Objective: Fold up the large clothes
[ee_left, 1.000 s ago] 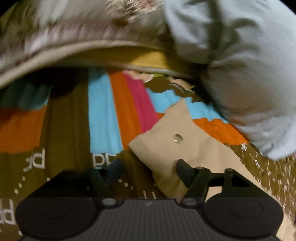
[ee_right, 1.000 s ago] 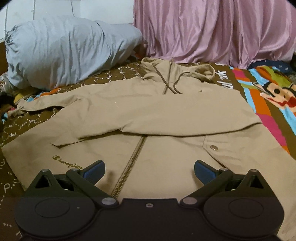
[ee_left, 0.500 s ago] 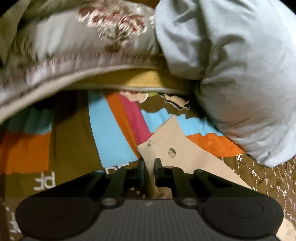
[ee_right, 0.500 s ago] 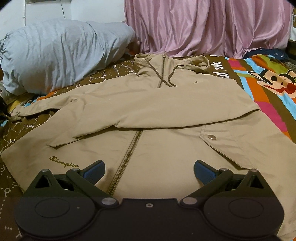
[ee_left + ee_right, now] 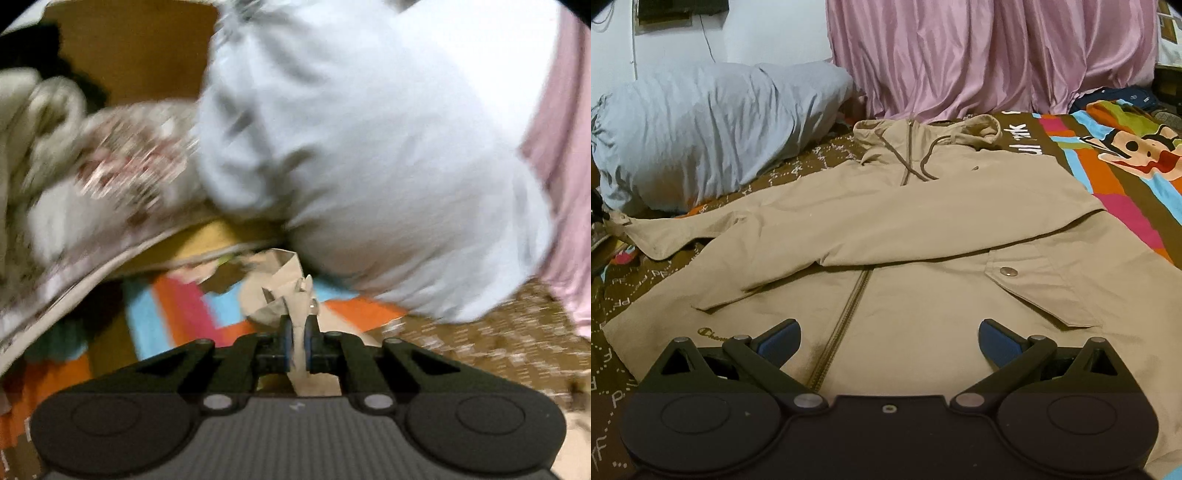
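Now the left tool [image 5: 298, 345] has closed its blue pads onto the cuff of the tan cotton hooded jacket's [image 5: 923, 236] sleeve [image 5: 284, 295] and lifted it off the patterned brown bedspread [image 5: 798, 166], with the grey pillow [image 5: 369, 147] at twelve o'clock. That sleeve, lying flat a second ago, can probably fold across the chest next. The right tool [image 5: 889, 341] hovers wide open and empty over the jacket's hem, zipper [image 5: 846, 314] at eleven o'clock.
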Tool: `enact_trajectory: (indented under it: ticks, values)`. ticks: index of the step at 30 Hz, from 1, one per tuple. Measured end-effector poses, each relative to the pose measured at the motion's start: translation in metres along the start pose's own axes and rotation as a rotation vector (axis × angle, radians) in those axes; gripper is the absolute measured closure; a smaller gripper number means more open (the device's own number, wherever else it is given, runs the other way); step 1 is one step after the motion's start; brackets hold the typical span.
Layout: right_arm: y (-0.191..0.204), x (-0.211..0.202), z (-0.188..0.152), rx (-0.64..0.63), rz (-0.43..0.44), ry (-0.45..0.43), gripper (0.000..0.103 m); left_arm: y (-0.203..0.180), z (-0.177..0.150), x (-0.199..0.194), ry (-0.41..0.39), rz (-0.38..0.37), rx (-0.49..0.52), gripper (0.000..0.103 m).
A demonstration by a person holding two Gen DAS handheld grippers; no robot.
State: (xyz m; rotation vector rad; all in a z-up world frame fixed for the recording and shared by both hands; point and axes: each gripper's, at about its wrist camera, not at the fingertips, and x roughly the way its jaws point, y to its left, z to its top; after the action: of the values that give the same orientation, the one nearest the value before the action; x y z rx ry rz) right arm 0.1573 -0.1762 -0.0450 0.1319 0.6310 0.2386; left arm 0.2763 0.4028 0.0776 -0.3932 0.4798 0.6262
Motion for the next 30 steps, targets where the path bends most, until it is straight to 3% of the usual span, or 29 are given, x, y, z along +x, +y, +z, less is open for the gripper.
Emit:
enact_trajectory:
  ticks: [6,12,16,21,26,30]
  values:
    - [-0.007,-0.011,0.0,0.051,0.015,-0.066,0.001,-0.113,0.016,-0.088,-0.17,-0.256,0.199,0.098]
    - [-0.02,-0.039,0.013,0.086,0.007,-0.164,0.001,-0.235,-0.015,-0.172,-0.238,-0.565,0.378,0.098]
    - [-0.037,-0.062,0.022,0.015,-0.119,-0.218,0.001,-0.308,-0.071,-0.193,-0.155,-0.724,0.411,0.098]
    - [-0.077,-0.081,0.024,0.077,-0.237,-0.269,0.001,-0.376,-0.172,-0.194,-0.017,-0.829,0.48,0.098]
    - [-0.118,-0.082,0.019,0.21,-0.325,-0.266,0.001,-0.402,-0.281,-0.186,0.183,-0.88,0.586,0.097]
    - [-0.139,-0.08,0.015,0.302,-0.368,-0.257,0.001,-0.391,-0.325,-0.179,0.291,-0.88,0.656,0.093]
